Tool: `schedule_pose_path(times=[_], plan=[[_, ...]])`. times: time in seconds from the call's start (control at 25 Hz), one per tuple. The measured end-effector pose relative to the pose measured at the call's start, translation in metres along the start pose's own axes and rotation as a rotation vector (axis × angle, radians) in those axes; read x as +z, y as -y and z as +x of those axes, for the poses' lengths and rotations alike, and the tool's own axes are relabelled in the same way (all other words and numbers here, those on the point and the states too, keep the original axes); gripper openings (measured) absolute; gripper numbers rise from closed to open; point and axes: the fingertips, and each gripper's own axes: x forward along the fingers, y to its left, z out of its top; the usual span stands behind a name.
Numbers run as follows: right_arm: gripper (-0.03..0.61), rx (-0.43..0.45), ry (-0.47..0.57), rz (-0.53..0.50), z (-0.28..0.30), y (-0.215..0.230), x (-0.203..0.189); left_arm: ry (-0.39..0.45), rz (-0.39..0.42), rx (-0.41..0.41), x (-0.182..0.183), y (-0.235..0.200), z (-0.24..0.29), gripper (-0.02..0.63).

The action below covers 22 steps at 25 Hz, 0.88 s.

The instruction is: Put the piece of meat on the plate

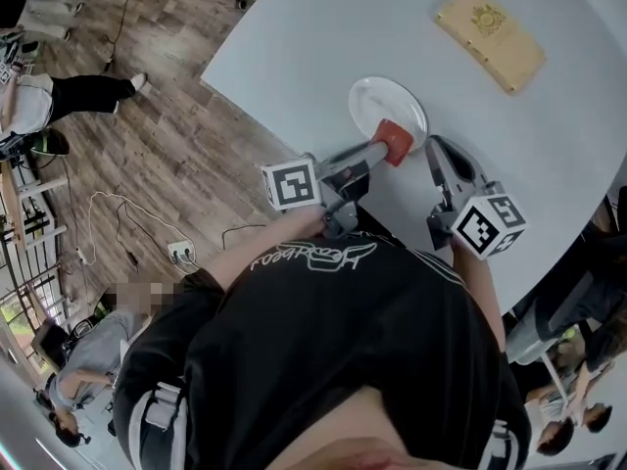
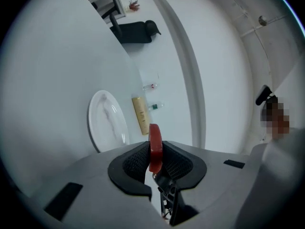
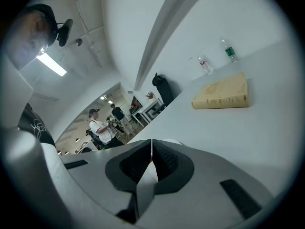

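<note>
While the left gripper (image 1: 384,150) clamped narrowly on the one red piece of meat (image 2: 155,142), that slab stood on edge between its pads at the near rim of the single white plate (image 1: 377,101); whether it touched the plate couldn't be told. The right gripper (image 1: 434,148), just beside the plate, had its jaws together, nothing in them. Two grippers, one loaded! Farther across the white table (image 1: 323,27) lay one tan book (image 1: 490,35) and two small bottles (image 3: 205,65).

The plate (image 1: 377,101) is glossy white, ceramic by its look, on a smooth matt pale table (image 1: 294,37). The piece of meat (image 1: 395,141) is smooth, faintly shiny red. The left gripper (image 2: 155,149) has a matt grey plastic body and black, finely ribbed pads (image 2: 136,162). The floor (image 1: 167,155) is wood plank.
</note>
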Motion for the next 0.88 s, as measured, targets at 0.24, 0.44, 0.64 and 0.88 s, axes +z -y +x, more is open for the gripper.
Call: schedule_pose_path(times=[0.24,0.44,0.64,0.88], plan=[[0.012,-0.015,0.003,0.037,0.012,0.001,-0.003,-0.021,0.001,0.044,0.012,-0.012,0.004,0.080],[0.012,-0.032,0.005,0.065,0.017,0.009,-0.006,-0.052,-0.017,0.112,0.019,-0.034,0.012,0.081],[0.012,-0.056,0.018,0.084,0.017,0.014,-0.011,-0.063,-0.030,0.125,0.023,-0.044,0.019,0.081],[0.012,-0.082,0.009,0.122,0.017,0.021,-0.019,-0.088,-0.017,0.173,0.027,-0.054,0.024,0.081]])
